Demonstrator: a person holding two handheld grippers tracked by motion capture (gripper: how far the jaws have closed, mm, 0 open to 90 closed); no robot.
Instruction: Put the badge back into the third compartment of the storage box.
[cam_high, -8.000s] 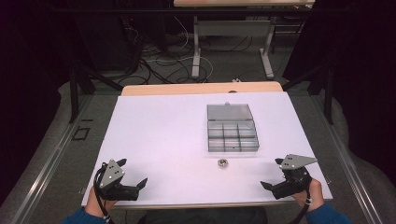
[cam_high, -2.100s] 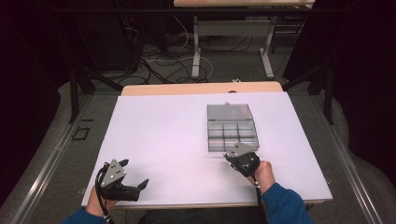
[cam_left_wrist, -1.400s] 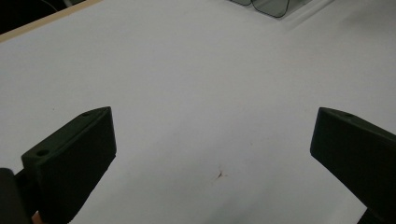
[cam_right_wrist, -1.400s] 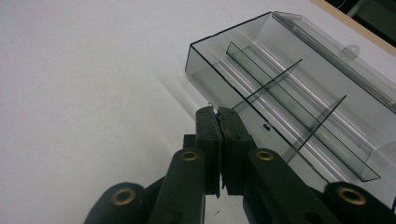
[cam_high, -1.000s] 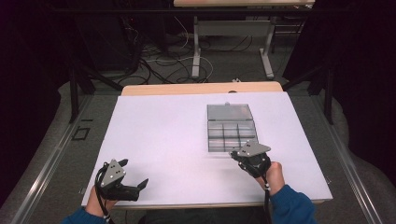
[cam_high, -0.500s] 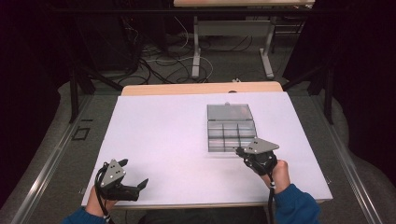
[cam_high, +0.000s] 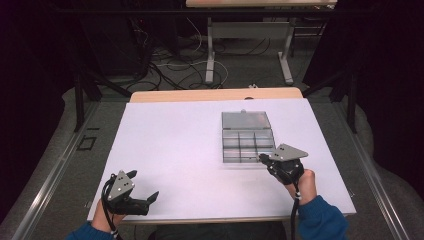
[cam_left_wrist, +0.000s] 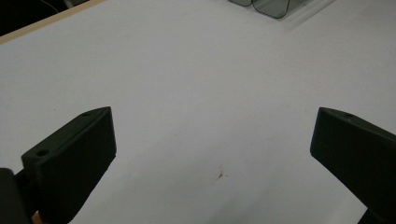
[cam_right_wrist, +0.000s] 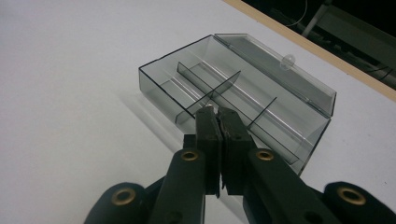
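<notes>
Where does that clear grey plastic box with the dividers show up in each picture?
High view: clear grey divided plastic box, right of centre.
Left gripper view: one corner at the top edge.
Right gripper view: centre, beyond the shut right tool.
Shared landmark: white tabletop.

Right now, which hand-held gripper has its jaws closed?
The right hand-held gripper, beside the compartment box, is closed; the left hand-held gripper stands wide open.

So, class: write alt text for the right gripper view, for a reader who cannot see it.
A black claw, its jaws shut with a small metal piece just showing at the tips, hangs at the near edge of an open clear compartment box on a white table. The box's lid lies folded back.
</notes>
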